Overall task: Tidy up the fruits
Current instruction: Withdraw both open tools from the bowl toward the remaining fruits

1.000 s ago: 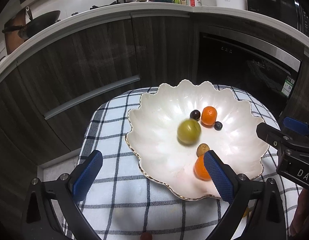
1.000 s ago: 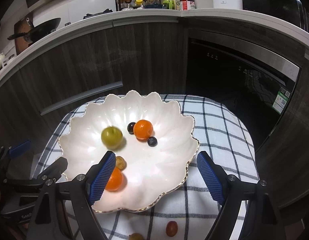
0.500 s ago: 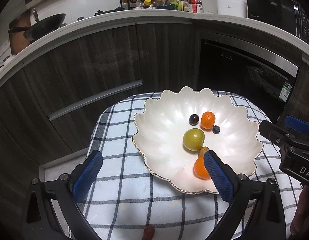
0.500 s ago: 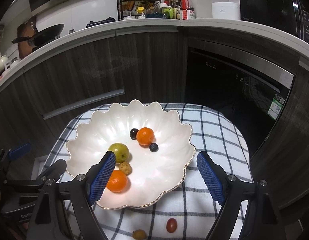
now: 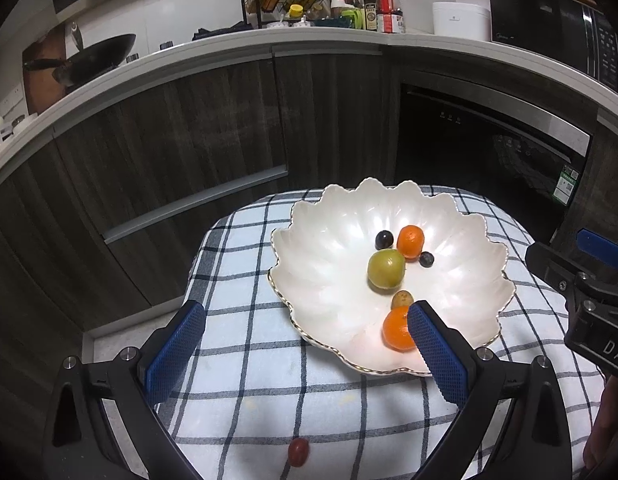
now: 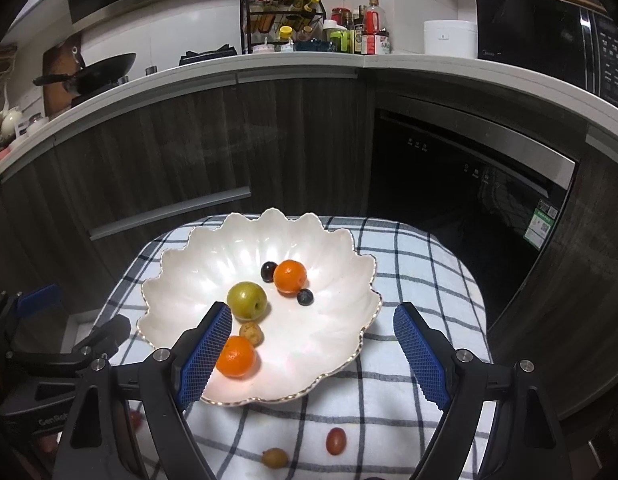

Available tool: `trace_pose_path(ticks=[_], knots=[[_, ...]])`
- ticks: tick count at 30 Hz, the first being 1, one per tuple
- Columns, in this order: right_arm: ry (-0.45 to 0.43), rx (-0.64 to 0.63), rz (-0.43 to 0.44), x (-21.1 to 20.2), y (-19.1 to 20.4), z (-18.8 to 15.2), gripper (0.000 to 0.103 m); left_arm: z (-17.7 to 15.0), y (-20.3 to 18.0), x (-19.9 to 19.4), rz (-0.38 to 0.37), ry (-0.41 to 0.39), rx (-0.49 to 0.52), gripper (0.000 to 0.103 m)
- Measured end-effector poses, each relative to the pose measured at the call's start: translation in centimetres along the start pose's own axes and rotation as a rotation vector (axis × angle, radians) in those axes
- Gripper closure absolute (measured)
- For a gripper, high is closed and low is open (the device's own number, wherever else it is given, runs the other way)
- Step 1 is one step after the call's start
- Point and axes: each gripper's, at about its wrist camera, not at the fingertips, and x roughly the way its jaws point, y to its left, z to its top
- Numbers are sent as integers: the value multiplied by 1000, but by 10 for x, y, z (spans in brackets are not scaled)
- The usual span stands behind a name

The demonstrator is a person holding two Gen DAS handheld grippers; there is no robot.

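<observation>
Fruits are seen partly gathered in a white scalloped bowl [image 6: 181, 276] with a thin gold rim, set on a blue-and-white checked cloth [image 6: 421, 264]. Nearest in the bowl lies an orange [image 6: 236, 357], with a small brown fruit [image 6: 251, 333] just beyond it. Further in sits a green plum [image 6: 247, 300], and beyond that a second orange [image 6: 290, 277] is flanked by a dark grape [image 6: 268, 271] and a blueberry [image 6: 305, 297]. Outside the bowl, on the cloth near its front rim, a red grape [image 6: 335, 441] and a small olive-brown fruit [image 6: 274, 458] are left; in the left view one red grape [image 5: 298, 452] is seen near that rim.

Compared with a second ago, the green plum, then blurred and nearer the bowl's left side, is found sharp and settled close to the far orange. The bowl is shown smaller and higher in both views, more cloth is exposed before it, and the loose fruits have come further into view.

The left gripper [image 5: 305, 350] is held in front of the bowl and tilted down towards it, its blue pads [image 5: 175, 354] spread wide with nothing between them. The right gripper [image 6: 313, 354] is held likewise before the bowl's front rim, angled down, its pads [image 6: 421, 356] standing wide apart and touching no fruit. Each gripper is caught at the edge of the other's view, beside the bowl. Behind the bowl, dark cabinets [image 6: 189, 152] are seen.
</observation>
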Motion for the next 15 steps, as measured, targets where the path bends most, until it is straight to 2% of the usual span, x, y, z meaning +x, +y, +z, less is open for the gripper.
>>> trace_pose_path(ticks=[10,15], knots=[[-15,10,-14,-17,-12,-4,19,-6,-11,-17,-21,-17,4,0],[-23,3,-22,-25,-14,-9,19,-13,-13,-24,-6,-30,7,0]])
